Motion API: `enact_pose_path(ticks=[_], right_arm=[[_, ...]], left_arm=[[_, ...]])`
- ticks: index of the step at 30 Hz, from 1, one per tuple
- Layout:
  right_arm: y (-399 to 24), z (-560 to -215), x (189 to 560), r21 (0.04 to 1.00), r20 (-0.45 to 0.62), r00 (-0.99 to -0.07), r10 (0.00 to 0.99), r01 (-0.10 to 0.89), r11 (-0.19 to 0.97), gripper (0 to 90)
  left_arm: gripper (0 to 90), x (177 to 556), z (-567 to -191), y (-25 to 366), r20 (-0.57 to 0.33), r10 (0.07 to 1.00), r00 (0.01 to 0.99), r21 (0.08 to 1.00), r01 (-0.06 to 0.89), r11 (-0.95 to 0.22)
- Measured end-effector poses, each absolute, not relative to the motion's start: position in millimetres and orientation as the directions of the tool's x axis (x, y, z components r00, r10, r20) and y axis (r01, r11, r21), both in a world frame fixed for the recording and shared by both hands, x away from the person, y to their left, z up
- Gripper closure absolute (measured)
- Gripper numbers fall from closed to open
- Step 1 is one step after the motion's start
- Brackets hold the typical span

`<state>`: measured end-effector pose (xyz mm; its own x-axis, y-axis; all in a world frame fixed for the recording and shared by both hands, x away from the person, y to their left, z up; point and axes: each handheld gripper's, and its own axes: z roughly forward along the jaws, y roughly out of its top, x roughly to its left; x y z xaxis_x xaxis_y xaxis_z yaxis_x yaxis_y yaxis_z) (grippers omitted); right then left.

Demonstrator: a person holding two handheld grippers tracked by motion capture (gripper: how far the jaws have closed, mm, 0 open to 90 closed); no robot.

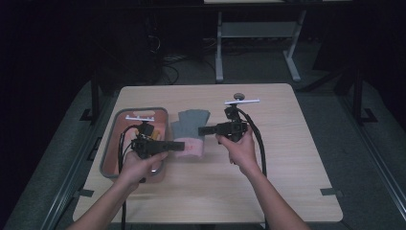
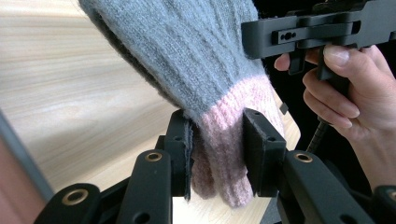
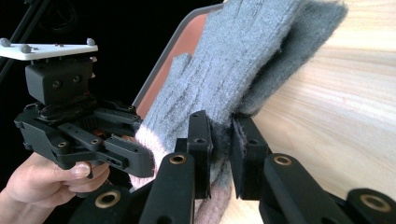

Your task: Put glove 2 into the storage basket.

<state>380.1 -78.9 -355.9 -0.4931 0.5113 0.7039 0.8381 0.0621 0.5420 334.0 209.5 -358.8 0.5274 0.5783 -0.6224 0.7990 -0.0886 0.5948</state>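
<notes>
The grey knitted glove with a pink cuff (image 2: 196, 70) is gripped by both tongs, left (image 2: 217, 154) and right (image 3: 222, 154), above the wooden counter (image 1: 287, 158); placement in the grey-rimmed tray (image 1: 112, 143) is judged next.

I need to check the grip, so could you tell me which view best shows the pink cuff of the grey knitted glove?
The left gripper view: the pink cuff sits large between the jaws. The right gripper view shows a sliver below, the high view a small patch.
</notes>
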Motion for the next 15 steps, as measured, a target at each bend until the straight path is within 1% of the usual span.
enact_pose_path(ticks=[15], right_arm=[[-52.9,-350.7,389.5,0.544,0.711,-0.512,0.482,0.835,0.086,79.1]], left_arm=[[65.9,333.5,-354.0,235.5,-0.625,0.593,0.507,0.595,0.802,-0.058]])
